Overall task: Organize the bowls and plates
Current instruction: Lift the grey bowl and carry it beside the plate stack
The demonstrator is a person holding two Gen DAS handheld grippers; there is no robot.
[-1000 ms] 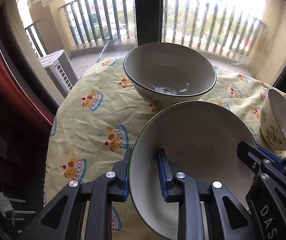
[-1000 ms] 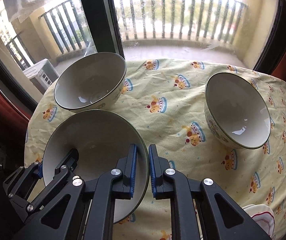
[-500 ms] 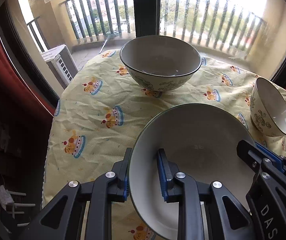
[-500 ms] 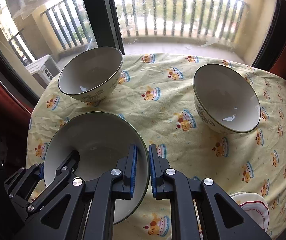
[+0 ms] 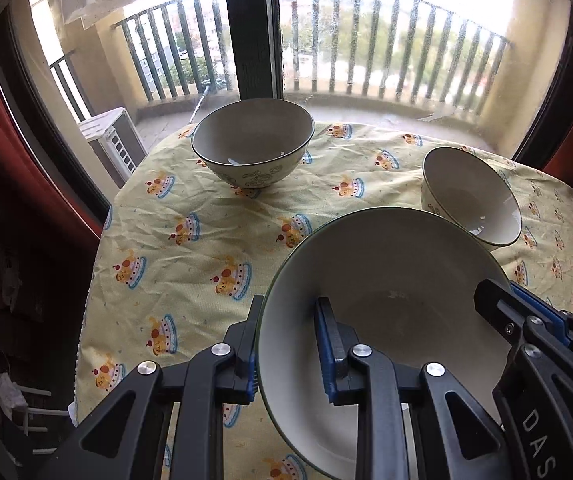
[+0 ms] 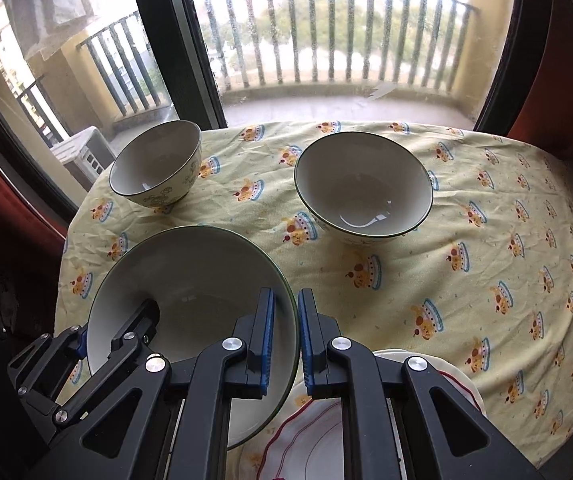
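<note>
A wide, shallow cream bowl with a green rim (image 5: 386,272) hangs above the table between both grippers. My left gripper (image 5: 288,320) is shut on its left rim, one finger inside and one outside. My right gripper (image 6: 286,308) is shut on the opposite rim of the same bowl (image 6: 190,272). Two deeper patterned bowls stand on the yellow cartoon tablecloth (image 5: 206,248). One bowl (image 5: 252,140) is at the far left near the window; the other bowl (image 6: 362,188) is further right. A white plate with red edging (image 6: 366,420) lies under my right gripper.
The round table ends at its left edge (image 5: 98,264), with a dark drop and red curtain beyond. A window with a black frame (image 5: 250,28) and balcony railing closes off the far side. Bare tablecloth (image 6: 486,260) stretches to the right.
Both grippers have drawn back from the window and risen with the wide bowl held between them. The two standing bowls now look farther off, and the red-edged plate has come into view.
</note>
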